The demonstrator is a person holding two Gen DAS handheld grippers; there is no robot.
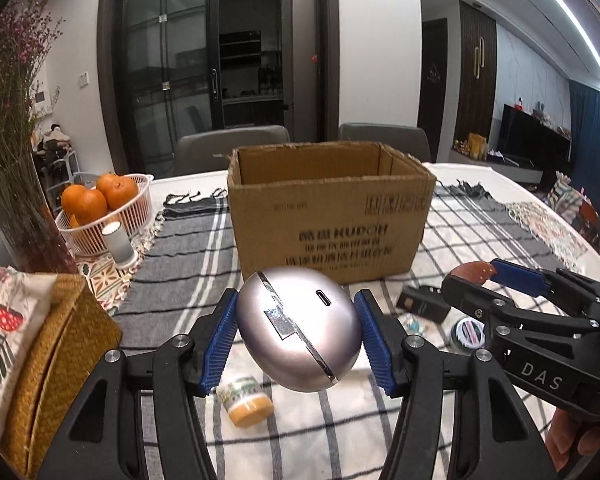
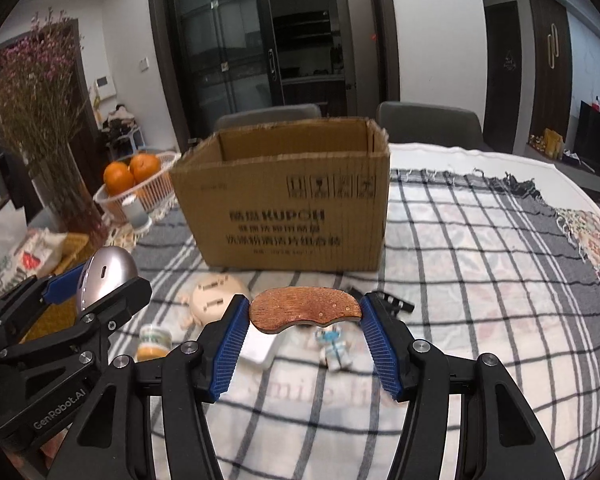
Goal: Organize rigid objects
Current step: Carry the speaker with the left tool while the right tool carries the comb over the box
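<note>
My left gripper [image 1: 296, 330] is shut on a silver egg-shaped case [image 1: 298, 330] and holds it above the checked cloth, in front of the open cardboard box [image 1: 328, 216]. My right gripper [image 2: 304, 312] is shut on a flat brown wooden piece [image 2: 304, 310], also held above the cloth before the box [image 2: 284, 208]. The right gripper shows in the left wrist view [image 1: 476, 276] at the right; the left gripper shows in the right wrist view [image 2: 96, 280] at the left.
On the cloth lie a small jar with a yellow lid [image 1: 248, 400], a round tin [image 1: 468, 330], a black object [image 1: 422, 304], a doll head [image 2: 216, 296], a white block [image 2: 258, 346] and a small figurine [image 2: 332, 346]. A basket of oranges [image 1: 104, 208], a vase and a woven box [image 1: 56, 356] stand left.
</note>
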